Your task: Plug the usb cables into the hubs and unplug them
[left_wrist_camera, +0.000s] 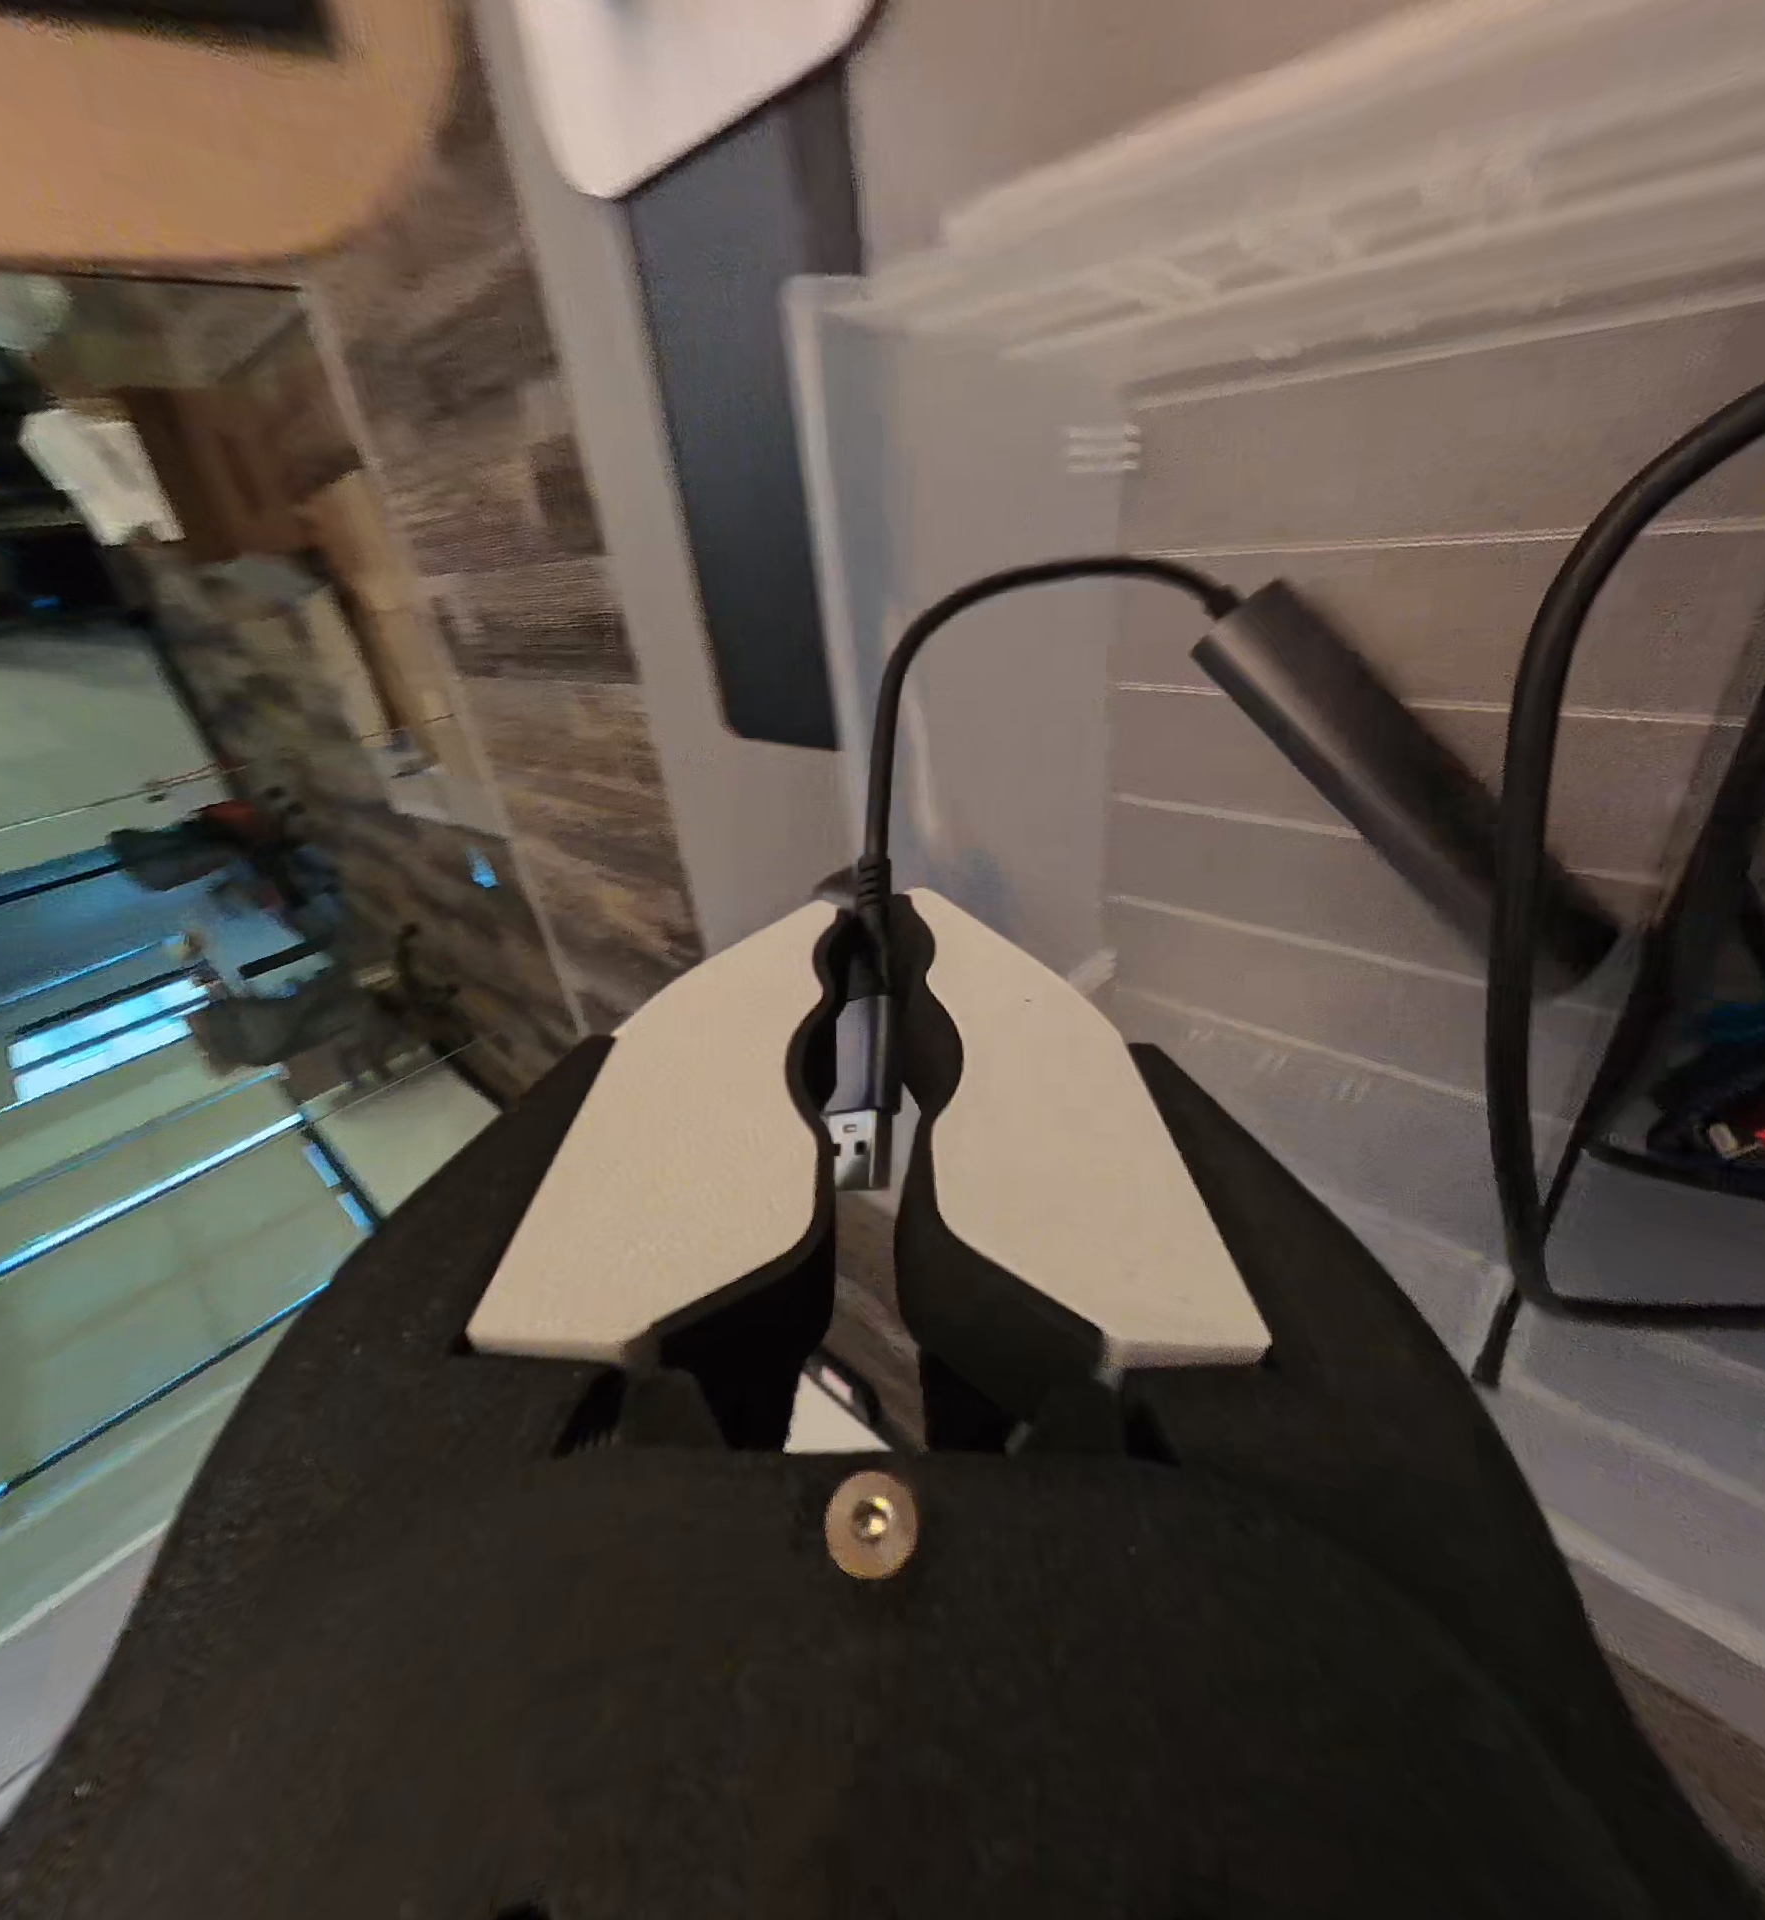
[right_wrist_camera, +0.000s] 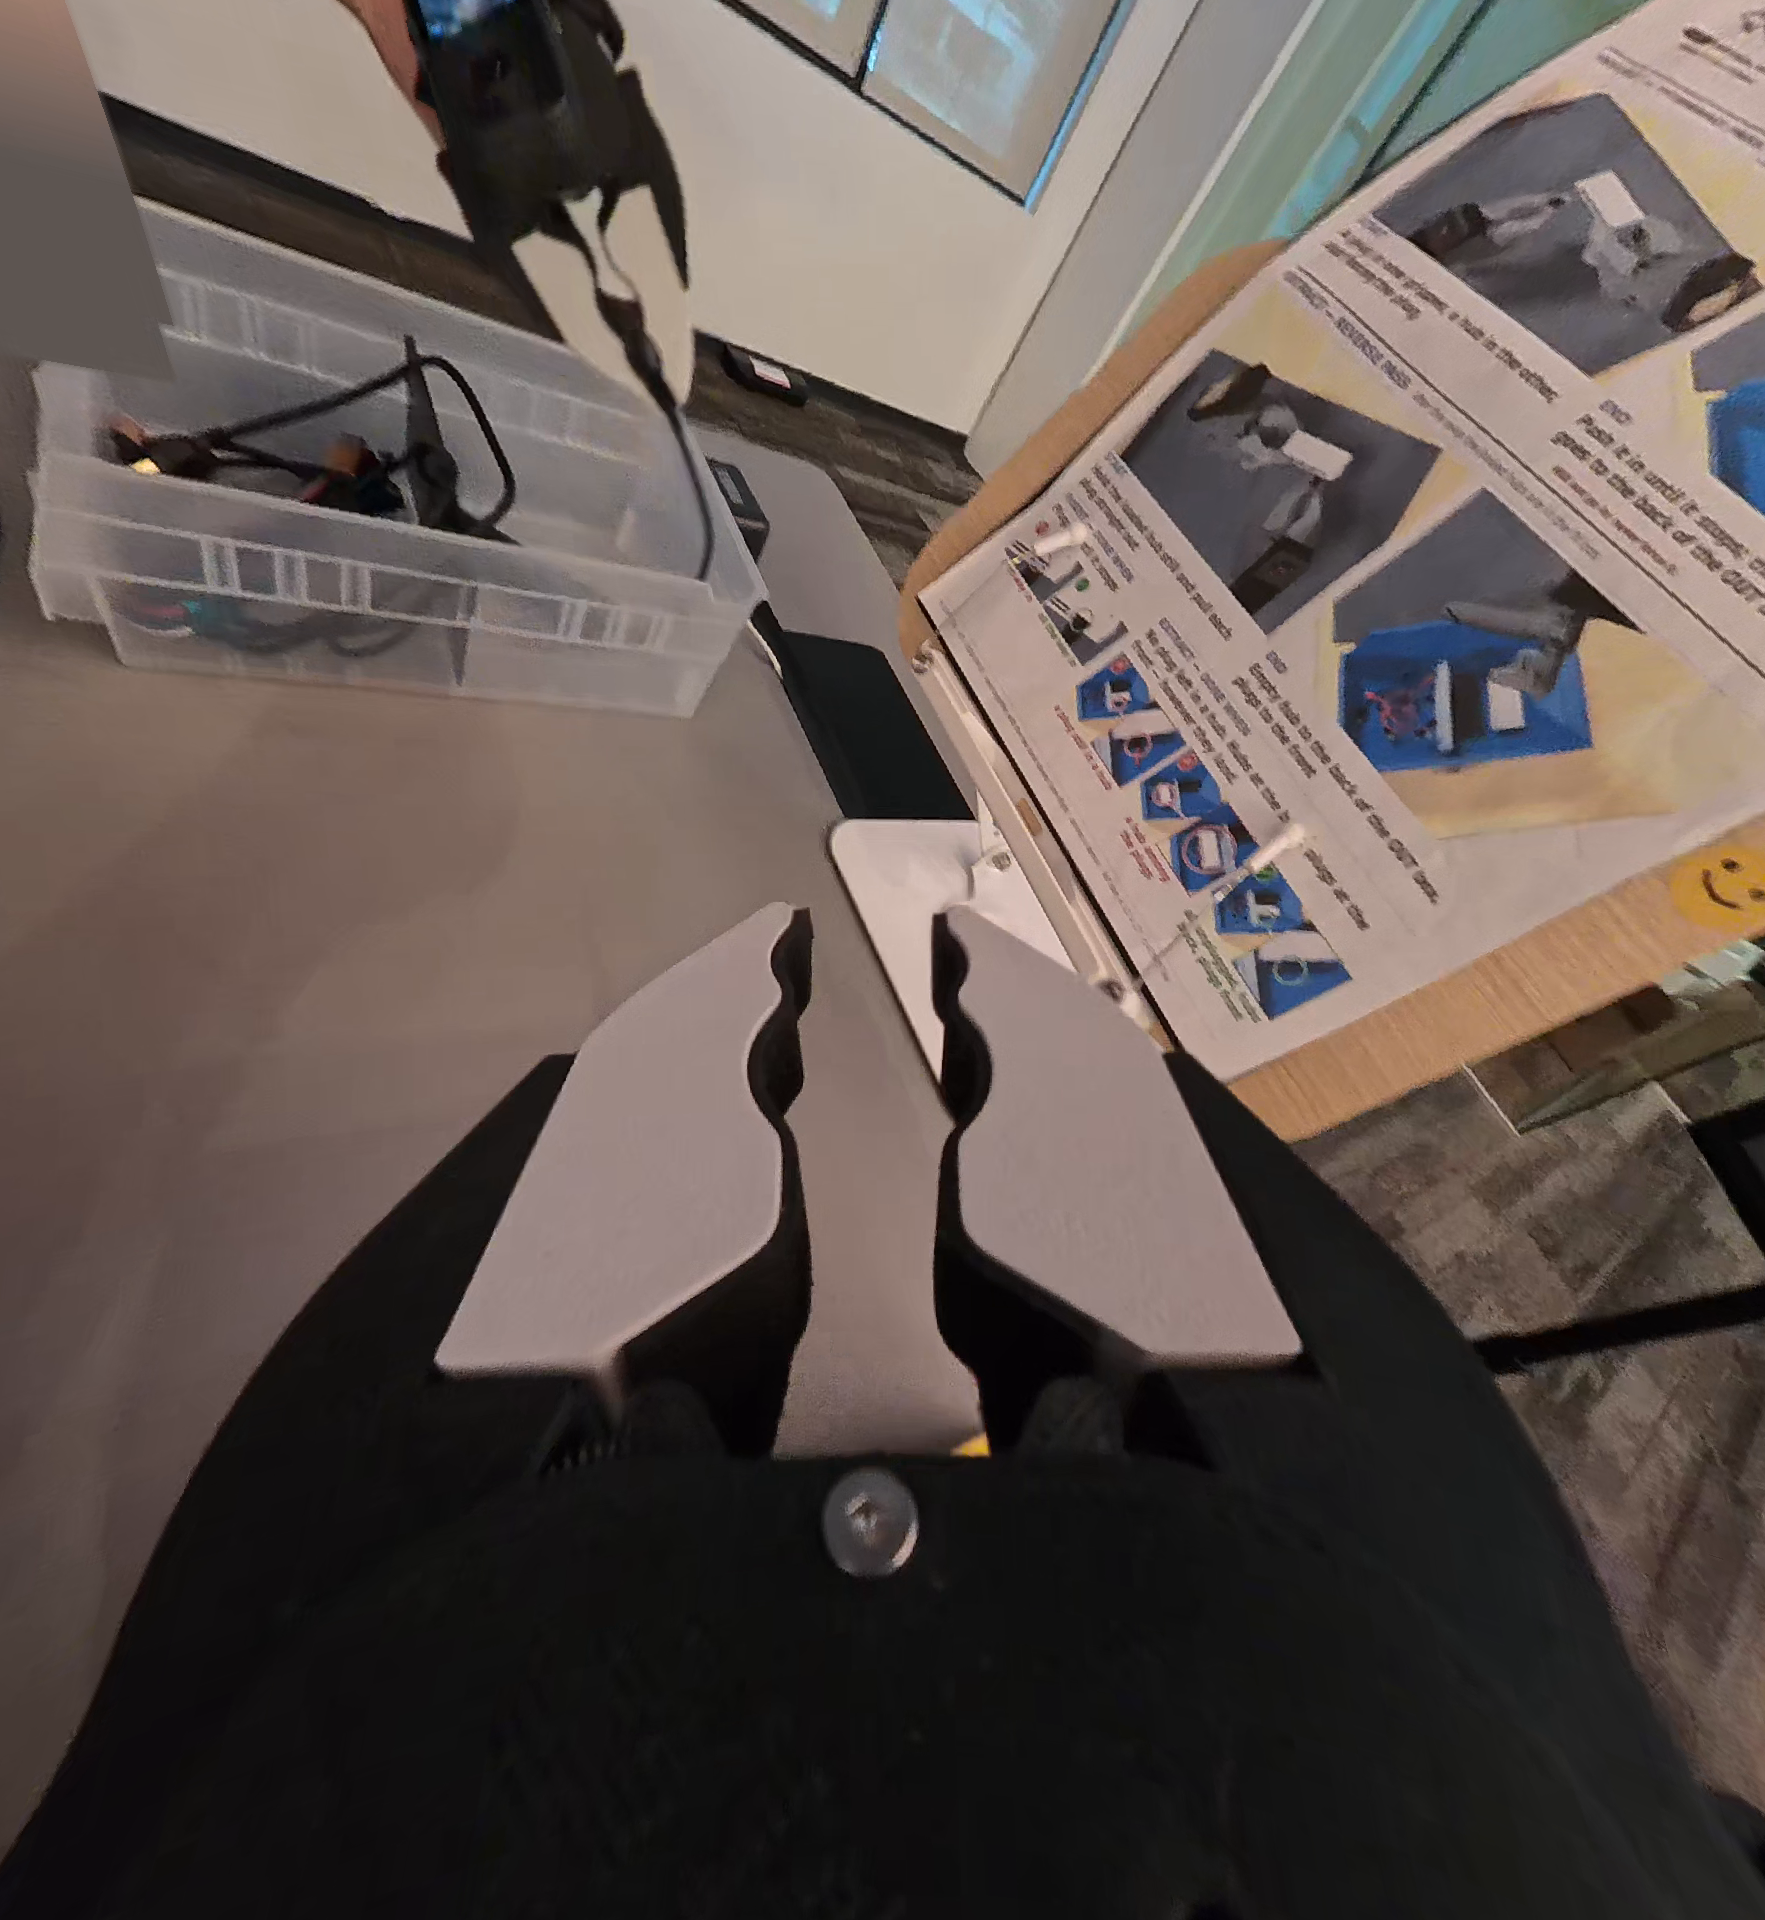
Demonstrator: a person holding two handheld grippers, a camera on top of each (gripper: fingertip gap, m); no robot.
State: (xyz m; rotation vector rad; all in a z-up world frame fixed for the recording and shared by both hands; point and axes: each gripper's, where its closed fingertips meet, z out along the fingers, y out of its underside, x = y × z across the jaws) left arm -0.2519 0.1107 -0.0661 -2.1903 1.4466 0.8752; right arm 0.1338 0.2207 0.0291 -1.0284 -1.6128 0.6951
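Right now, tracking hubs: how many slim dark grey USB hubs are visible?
1: a slim dark grey USB hub hangs over the clear plastic bin, its plug in the left gripper. Bin clutter may hide others.

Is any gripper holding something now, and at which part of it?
The left gripper holds the hub's USB plug by its black body. The right gripper is open, holding nothing.

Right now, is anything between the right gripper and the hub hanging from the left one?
Nothing visible. The right gripper is open and empty above the bare table. The left gripper is shut on the USB plug, and the hub dangles over the clear bin, away from the right gripper.
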